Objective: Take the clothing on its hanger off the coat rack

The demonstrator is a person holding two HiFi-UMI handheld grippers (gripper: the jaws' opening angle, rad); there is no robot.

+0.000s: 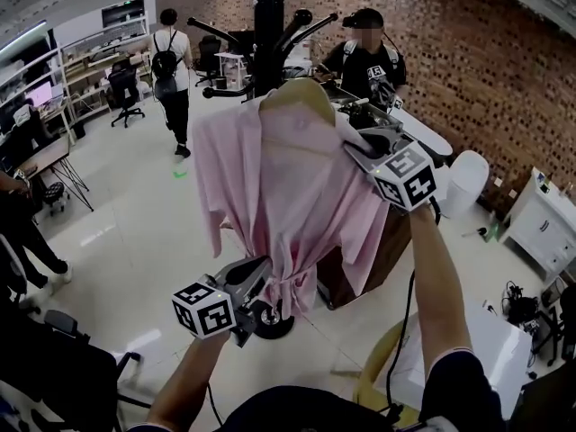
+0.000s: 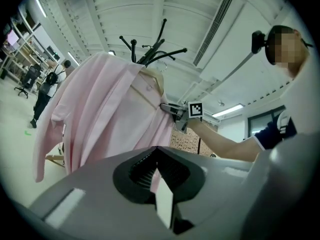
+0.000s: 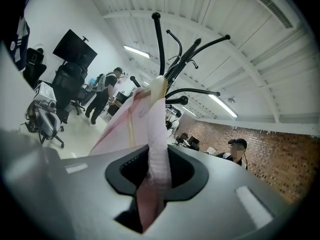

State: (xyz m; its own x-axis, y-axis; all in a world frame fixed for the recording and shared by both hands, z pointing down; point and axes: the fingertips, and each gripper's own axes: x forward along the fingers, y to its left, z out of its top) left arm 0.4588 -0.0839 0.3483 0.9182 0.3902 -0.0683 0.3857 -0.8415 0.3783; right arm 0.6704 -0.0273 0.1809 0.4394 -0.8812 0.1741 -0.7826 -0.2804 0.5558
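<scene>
Head view is showing a pink shirt (image 1: 270,187) hanging on a pale wooden hanger (image 1: 301,93), right in front of the black coat rack (image 1: 267,25), whose pole is rising at 12 o'clock of the frame. The shirt is filling the middle of the picture, with its hem dropping toward the rack's round base (image 1: 270,322) on the floor. The hanger's top is sitting just at 3 o'clock of the pole, close under the rack's arms; whether its hook is resting over an arm I cannot tell.

The right tongs (image 1: 353,144) are reaching in from 3 o'clock of the shirt and are clamping its shoulder, where the fabric is covering the hanger's end; the right gripper view is showing that pink fold pinched between the jaws. The left tongs (image 1: 267,279) are coming up from 7 o'clock and are closing on the shirt's lower edge, jaw tips meeting with pink cloth between them.

A person with a backpack (image 1: 171,61) is standing at 11 o'clock, and a person in a black cap (image 1: 364,57) is standing at 1 o'clock.
</scene>
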